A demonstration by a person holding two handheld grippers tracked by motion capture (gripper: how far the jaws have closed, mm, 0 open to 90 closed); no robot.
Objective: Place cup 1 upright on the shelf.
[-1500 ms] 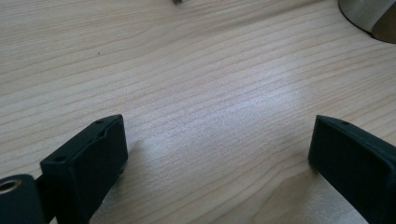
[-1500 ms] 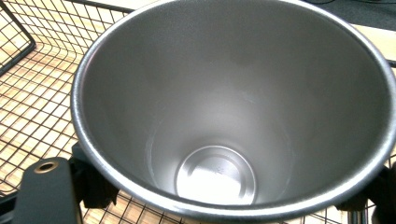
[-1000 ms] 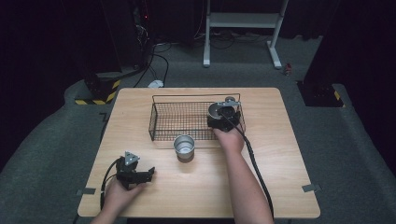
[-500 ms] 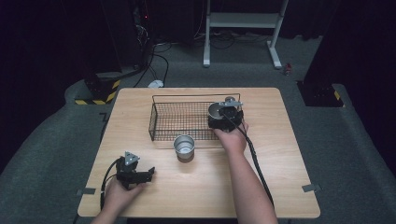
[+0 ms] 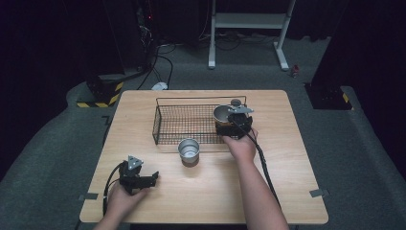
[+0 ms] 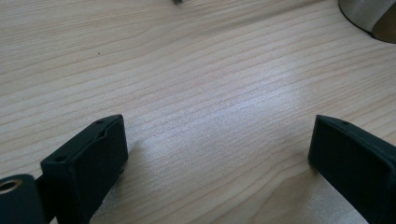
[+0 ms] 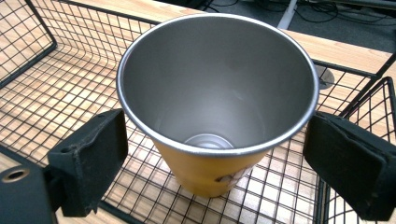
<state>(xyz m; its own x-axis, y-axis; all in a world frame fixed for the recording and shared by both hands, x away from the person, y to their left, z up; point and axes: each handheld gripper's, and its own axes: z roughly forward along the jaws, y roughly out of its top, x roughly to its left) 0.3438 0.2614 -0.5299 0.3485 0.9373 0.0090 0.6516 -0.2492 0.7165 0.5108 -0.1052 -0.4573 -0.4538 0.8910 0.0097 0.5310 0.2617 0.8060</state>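
Right gripper (image 5: 229, 116) over right end of black wire basket (image 5: 167, 125), far-centre of light wooden table (image 5: 287, 158). Steel-lined yellow cup (image 7: 217, 112) stands upright on basket floor between its black jaws; jaws spread, left pad close to cup wall, right pad near rim, contact seemingly absent but hard to judge. Second silver metal cup (image 5: 188, 150) on table just near of basket. Left gripper (image 5: 152, 179) rests near-left on table, jaws spread wide, nothing between.
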